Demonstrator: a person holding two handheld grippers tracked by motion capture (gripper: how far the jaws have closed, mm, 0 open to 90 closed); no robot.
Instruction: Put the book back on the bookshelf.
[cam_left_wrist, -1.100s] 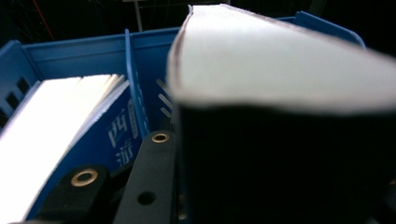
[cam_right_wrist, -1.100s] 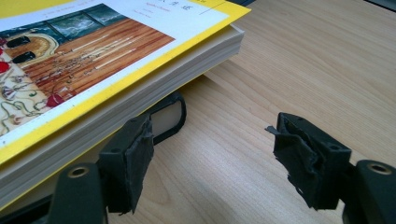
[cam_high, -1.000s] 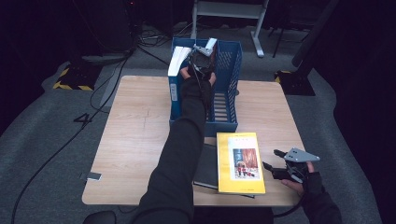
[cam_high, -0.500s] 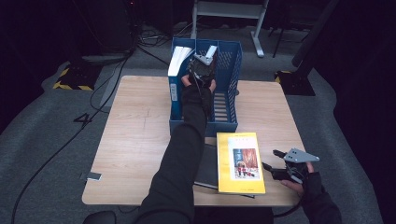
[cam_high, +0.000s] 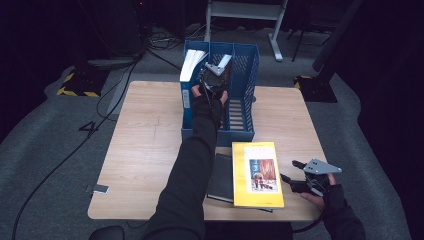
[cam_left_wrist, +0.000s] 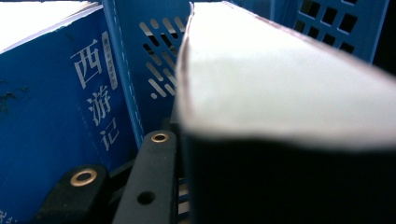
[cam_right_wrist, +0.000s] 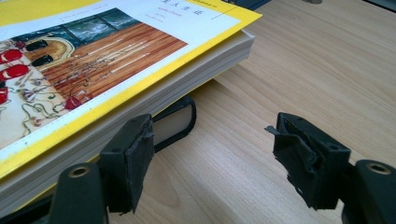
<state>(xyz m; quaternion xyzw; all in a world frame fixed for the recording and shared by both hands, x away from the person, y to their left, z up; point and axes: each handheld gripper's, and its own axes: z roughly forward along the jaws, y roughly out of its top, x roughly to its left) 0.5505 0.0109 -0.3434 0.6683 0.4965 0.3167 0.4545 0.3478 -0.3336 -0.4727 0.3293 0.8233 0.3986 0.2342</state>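
Note:
A blue file rack (cam_high: 250, 90) stands at the table's far middle. My left gripper (cam_high: 214, 80) reaches into its middle slot, shut on a dark-covered book (cam_left_wrist: 280, 93) with white page edges. One black finger (cam_left_wrist: 149, 182) presses against that book's cover. A blue book (cam_high: 190, 65) with Chinese lettering (cam_left_wrist: 95, 107) leans in the slot to the left. A yellow book (cam_high: 257, 172) lies flat on a black book (cam_high: 220, 177) near the front edge. My right gripper (cam_high: 291, 170) stands open on the table just right of that stack (cam_right_wrist: 93, 60), with its left pad (cam_right_wrist: 135, 154) beside the page edges.
The wooden table (cam_high: 145, 140) has free room at left and at far right (cam_right_wrist: 327, 70). The rack's right slot (cam_high: 240, 107) holds nothing that I can see. Cables and a yellow-black striped block (cam_high: 75, 85) lie on the floor behind left.
My left gripper has come slightly down and toward the person with the book inside the rack. The right gripper has stayed where it was.

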